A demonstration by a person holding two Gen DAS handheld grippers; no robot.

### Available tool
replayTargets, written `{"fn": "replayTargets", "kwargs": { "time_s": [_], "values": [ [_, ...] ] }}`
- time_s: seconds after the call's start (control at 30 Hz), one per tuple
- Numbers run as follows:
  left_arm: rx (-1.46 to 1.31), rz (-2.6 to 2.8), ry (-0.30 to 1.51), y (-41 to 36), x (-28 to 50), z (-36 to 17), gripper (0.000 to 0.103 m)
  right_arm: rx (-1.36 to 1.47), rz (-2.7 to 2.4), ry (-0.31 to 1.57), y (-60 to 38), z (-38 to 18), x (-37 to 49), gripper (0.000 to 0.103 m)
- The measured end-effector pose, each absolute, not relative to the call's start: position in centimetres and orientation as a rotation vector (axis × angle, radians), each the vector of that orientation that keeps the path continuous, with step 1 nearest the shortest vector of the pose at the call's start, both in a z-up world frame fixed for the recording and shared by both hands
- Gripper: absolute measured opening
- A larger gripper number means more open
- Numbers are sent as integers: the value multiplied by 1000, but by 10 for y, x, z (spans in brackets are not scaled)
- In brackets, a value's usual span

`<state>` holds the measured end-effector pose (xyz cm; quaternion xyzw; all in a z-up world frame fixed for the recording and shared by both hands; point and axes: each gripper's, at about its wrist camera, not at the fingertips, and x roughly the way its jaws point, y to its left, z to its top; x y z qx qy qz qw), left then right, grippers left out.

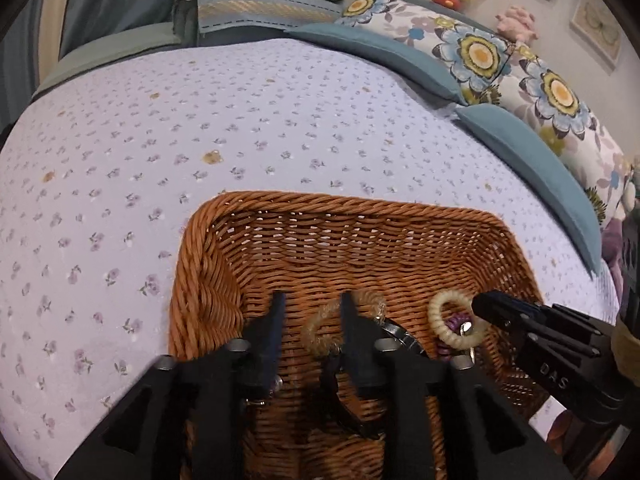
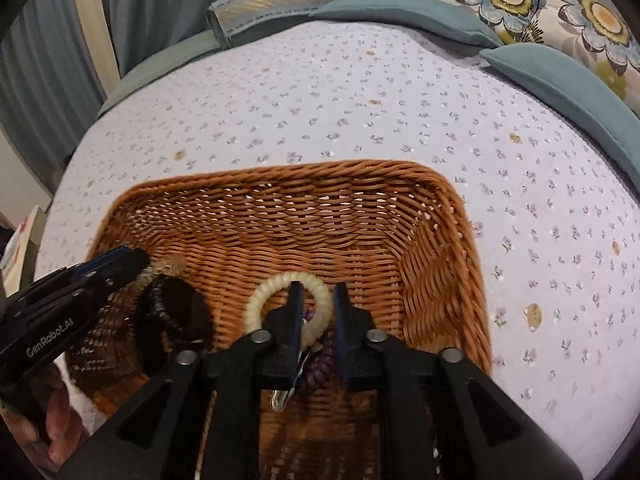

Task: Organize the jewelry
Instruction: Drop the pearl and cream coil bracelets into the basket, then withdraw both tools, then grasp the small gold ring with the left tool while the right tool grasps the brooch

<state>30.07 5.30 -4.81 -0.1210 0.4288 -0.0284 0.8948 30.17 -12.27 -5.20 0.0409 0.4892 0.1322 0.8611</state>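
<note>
A brown wicker basket [image 1: 320,204] [image 2: 280,176] sits on the bed. My left gripper [image 1: 313,304] hangs inside it, open, with a tan coiled hair tie [image 1: 320,330] lying below and between its fingers, not pinched. Beside it lies a dark watch [image 2: 180,312]. My right gripper [image 2: 318,292] is also open inside the basket, over a cream coiled ring [image 2: 256,300] whose right side runs loosely between the fingers. A purple coiled band [image 2: 320,364] and a silver clasp [image 2: 284,396] lie under it. Each gripper shows in the other's view: the right gripper [image 1: 480,304] and the left gripper [image 2: 136,260].
The basket rests on a lilac flowered bedsheet [image 1: 160,140]. Blue cushions [image 1: 400,60] and big-flower pillows [image 1: 500,56] line the far right side, with a folded blanket [image 1: 256,8] at the back. A person's hand [image 2: 52,420] holds the left gripper.
</note>
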Motion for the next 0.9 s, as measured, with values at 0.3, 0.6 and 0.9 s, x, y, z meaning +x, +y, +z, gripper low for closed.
{"fn": "replayTargets", "kwargs": {
  "time_s": [0.3,0.6,0.9],
  "values": [
    [-226,-105,706,40,232,21,47,130,291,775,-163,26,211,76],
    [-130,-98,569,6,115,66,77,50,174,619,-185,60,109,102],
    [-200,-103,675,-2,62,25,77,23,85,780,-203,5,88,103]
  ]
}}
